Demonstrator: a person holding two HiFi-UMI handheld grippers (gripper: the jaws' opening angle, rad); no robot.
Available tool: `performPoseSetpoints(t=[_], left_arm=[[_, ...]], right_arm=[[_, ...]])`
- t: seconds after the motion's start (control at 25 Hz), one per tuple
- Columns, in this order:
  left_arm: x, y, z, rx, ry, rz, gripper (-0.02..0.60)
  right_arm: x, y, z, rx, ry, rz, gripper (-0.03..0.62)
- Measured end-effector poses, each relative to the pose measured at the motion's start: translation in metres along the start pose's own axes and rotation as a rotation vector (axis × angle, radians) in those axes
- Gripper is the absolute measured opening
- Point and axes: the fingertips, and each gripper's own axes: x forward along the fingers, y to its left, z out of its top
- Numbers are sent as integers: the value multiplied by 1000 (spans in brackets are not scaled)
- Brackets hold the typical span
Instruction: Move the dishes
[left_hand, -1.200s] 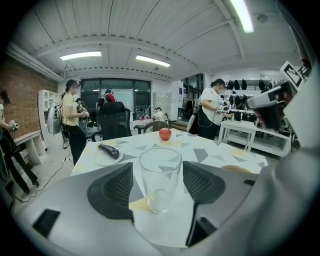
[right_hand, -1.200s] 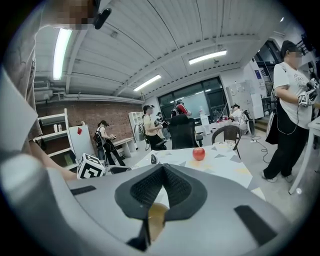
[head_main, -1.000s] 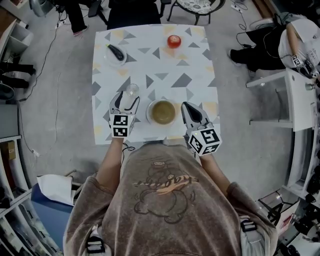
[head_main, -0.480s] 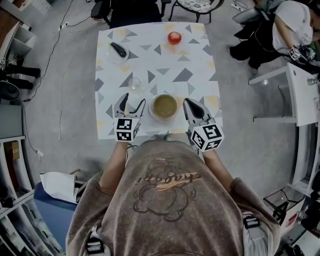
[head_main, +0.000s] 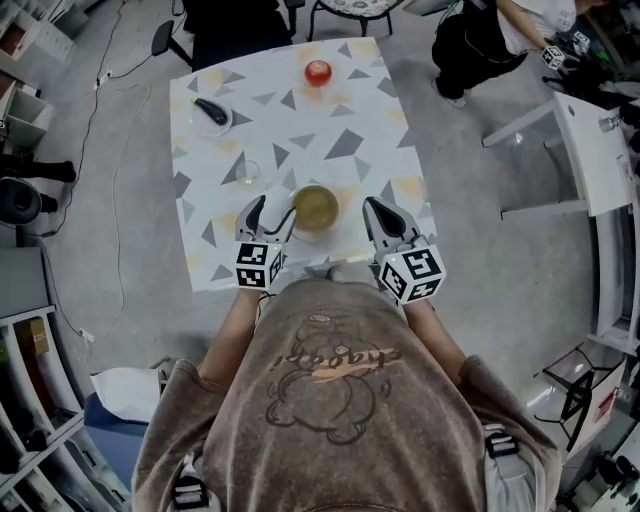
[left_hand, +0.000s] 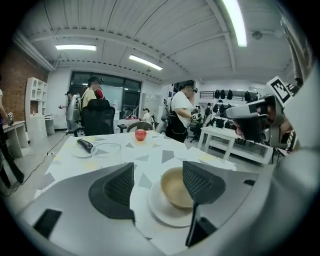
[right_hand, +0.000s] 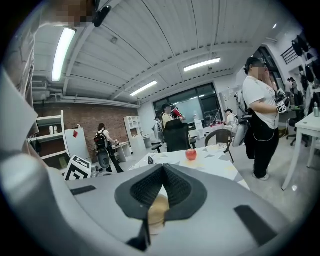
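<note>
A tan bowl (head_main: 315, 207) stands on a white saucer (left_hand: 161, 206) near the front edge of the triangle-patterned table (head_main: 345, 145). My left gripper (head_main: 272, 211) hovers just left of the bowl, open, its right finger by the saucer's rim. In the left gripper view the bowl (left_hand: 175, 187) shows partly behind the right pad of that gripper (left_hand: 157, 172), and nothing is held. My right gripper (head_main: 376, 211) sits to the bowl's right, shut and empty. Below its closed pads in the right gripper view (right_hand: 162, 172), a sliver of the bowl (right_hand: 159, 212) shows.
Farther back on the table lie a red apple (head_main: 318, 72), a small plate with a dark object (head_main: 210, 112) and a clear glass dish (head_main: 247, 172). Chairs stand beyond the far edge (head_main: 235, 30). A white side table (head_main: 590, 150) is at the right, with people standing nearby.
My left gripper has shifted right, away from the glass dish and up to the saucer's left rim. The right gripper has edged slightly nearer the bowl. Both jaws kept their setting.
</note>
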Motion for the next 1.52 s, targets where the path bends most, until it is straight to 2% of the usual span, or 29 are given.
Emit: performPoseSetpoints(t=[0.36, 0.8, 1.32, 1.52], left_arm=[[31, -18, -25, 18, 89, -76, 301], [53, -21, -49, -25, 173, -94, 297], [62, -15, -65, -24, 258, -75, 169], [63, -13, -69, -44, 278, -73, 139]], right_arm=[[-30, -19, -7, 29, -5, -98, -3], [-55, -33, -19, 59, 15, -171, -3], [-54, -38, -20, 57, 20, -170, -3], [-52, -39, -19, 55, 20, -166, -3]])
